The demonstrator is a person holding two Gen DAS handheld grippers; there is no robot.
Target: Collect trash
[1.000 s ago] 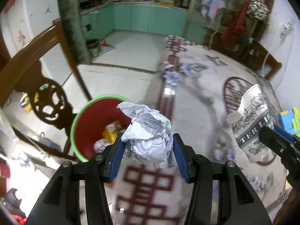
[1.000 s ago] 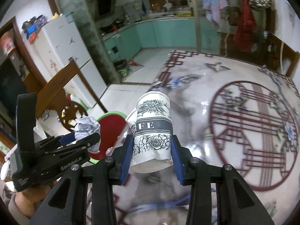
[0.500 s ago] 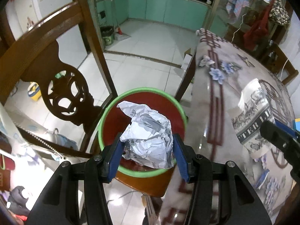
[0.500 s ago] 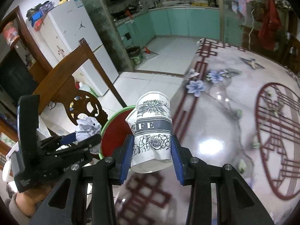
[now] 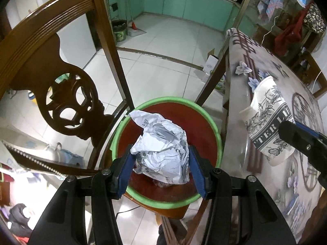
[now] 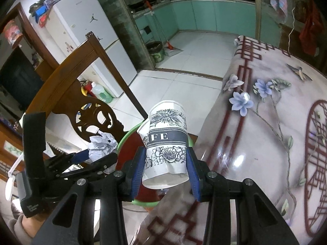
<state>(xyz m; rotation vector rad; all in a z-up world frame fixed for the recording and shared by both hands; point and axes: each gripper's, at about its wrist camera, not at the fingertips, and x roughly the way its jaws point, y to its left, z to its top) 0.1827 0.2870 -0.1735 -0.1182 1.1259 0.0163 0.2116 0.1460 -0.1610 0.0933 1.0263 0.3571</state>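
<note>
My left gripper point(image 5: 160, 168) is shut on a crumpled white paper ball point(image 5: 161, 151) and holds it right above a red bin with a green rim point(image 5: 169, 100) that stands on a chair seat. My right gripper point(image 6: 166, 170) is shut on a crushed paper cup with black flower print point(image 6: 166, 143), held over the table edge beside the bin point(image 6: 127, 134). The cup also shows in the left wrist view point(image 5: 267, 122), to the right of the bin. The left gripper and its paper ball point(image 6: 102, 145) show in the right wrist view.
A carved wooden chair back point(image 5: 57, 71) rises just left of the bin. A table with a flowered glossy cloth point(image 6: 265, 122) lies to the right. White tiled floor point(image 5: 163, 47), a fridge point(image 6: 85, 32) and green kitchen cabinets lie beyond.
Both grippers have moved left off the table. The left one now holds the paper ball over the bin's opening; the right one with the cup has come to the table edge.
</note>
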